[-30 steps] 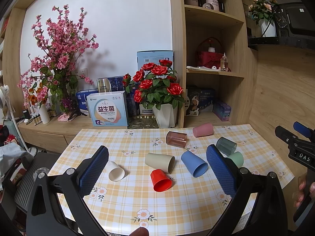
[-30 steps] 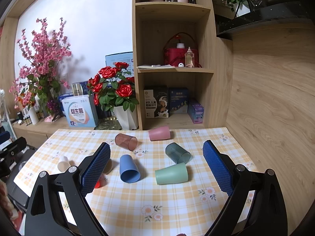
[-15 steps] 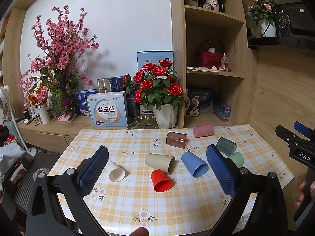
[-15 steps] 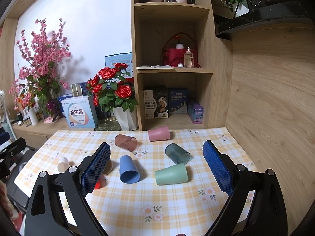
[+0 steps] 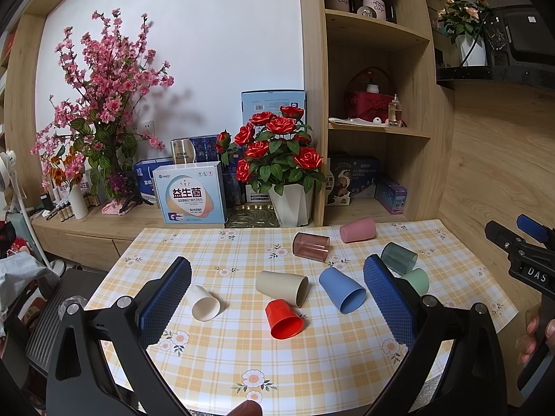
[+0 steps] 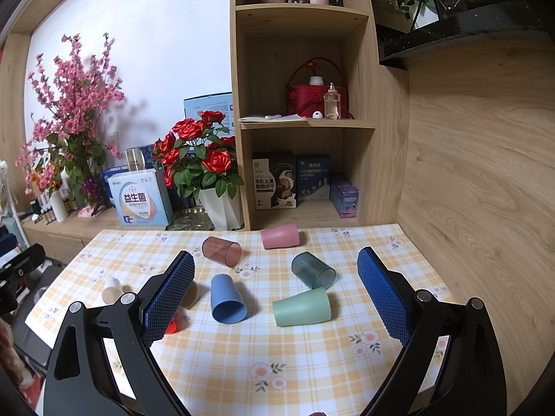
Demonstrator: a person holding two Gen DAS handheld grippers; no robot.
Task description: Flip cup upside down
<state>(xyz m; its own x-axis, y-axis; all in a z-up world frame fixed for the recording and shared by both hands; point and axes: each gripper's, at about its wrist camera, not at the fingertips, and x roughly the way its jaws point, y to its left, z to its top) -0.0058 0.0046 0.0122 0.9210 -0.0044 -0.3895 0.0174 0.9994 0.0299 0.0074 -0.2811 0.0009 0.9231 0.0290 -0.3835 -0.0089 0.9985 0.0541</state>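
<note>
Several cups lie on their sides on the checked table (image 5: 312, 353): white (image 5: 203, 302), beige (image 5: 282, 286), red (image 5: 284, 319), blue (image 5: 341, 289), clear brown (image 5: 311, 246), pink (image 5: 358, 229), dark teal (image 5: 399, 258) and green (image 5: 414, 280). My left gripper (image 5: 277, 298) is open and empty, held above the table's near edge. My right gripper (image 6: 275, 286) is open and empty, with the blue cup (image 6: 227, 300), green cup (image 6: 301, 306) and teal cup (image 6: 312, 270) ahead between its fingers.
A white vase of red roses (image 5: 277, 159) and boxes (image 5: 190, 194) stand on the sideboard behind the table. A wooden shelf unit (image 6: 305, 121) rises at the back right. A wood-panel wall (image 6: 478, 173) borders the table's right side. The right gripper shows in the left view (image 5: 527, 260).
</note>
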